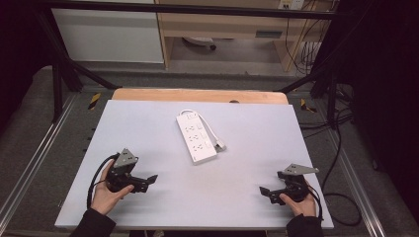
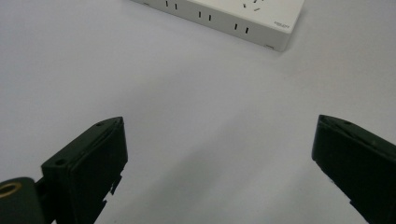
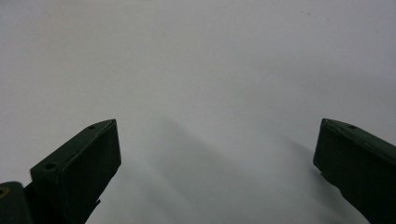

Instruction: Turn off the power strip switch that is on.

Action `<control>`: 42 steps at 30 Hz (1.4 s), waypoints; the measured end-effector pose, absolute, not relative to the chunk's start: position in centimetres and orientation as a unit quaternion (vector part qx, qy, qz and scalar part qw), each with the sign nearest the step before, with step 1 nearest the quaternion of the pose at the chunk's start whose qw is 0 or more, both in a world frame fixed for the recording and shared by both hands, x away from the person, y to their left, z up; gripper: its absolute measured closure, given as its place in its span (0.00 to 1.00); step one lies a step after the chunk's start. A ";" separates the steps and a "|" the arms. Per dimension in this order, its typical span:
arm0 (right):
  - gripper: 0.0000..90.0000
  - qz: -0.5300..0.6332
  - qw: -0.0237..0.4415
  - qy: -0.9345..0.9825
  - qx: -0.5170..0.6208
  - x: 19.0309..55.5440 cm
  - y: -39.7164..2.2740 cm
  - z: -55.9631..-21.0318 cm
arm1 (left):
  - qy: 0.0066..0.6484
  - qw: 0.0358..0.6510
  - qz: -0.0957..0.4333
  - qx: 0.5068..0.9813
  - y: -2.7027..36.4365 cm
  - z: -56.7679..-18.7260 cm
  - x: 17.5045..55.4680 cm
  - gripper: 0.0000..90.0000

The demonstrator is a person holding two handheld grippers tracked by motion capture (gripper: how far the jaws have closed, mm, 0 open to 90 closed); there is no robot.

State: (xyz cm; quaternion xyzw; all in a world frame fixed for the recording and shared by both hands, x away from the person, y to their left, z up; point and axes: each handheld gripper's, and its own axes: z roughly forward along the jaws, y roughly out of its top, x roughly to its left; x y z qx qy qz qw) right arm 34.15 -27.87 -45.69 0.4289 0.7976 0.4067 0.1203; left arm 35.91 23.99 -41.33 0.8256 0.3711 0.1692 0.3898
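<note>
A white power strip [image 1: 196, 138] lies near the middle of the pale table [image 1: 247, 128], its white cable looped along its right side and ending in a plug [image 1: 221, 146]. My left gripper [image 1: 150, 180] rests low at the front left, held by a hand, jaws wide apart and empty. In the left gripper view the power strip [image 2: 224, 14] crosses the top edge, well beyond the left gripper [image 2: 219, 140]. My right gripper [image 1: 264, 191] sits at the front right, also open and empty. The right gripper [image 3: 217, 140] faces bare table surface in its own view.
A wooden board edge [image 1: 197, 95] shows beyond the table's far side. Black frame posts [image 1: 57, 84] stand at both far corners, and cables [image 1: 341, 163] trail on the floor to the right. A wooden cabinet [image 1: 227, 24] stands farther back.
</note>
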 end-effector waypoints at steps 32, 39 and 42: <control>0.01 0.406 0.121 0.799 0.427 34.1 -27.9 -45.7 | 0.365 0.390 0.176 0.827 21.8 -40.3 37.8 0.04; 0.01 0.405 0.120 0.799 0.428 34.2 -27.9 -45.7 | 0.360 0.389 0.174 0.830 21.0 -40.3 38.1 0.04; 0.01 0.405 0.121 0.799 0.427 34.2 -27.9 -45.7 | 0.357 0.387 0.175 0.832 20.7 -40.2 38.2 0.04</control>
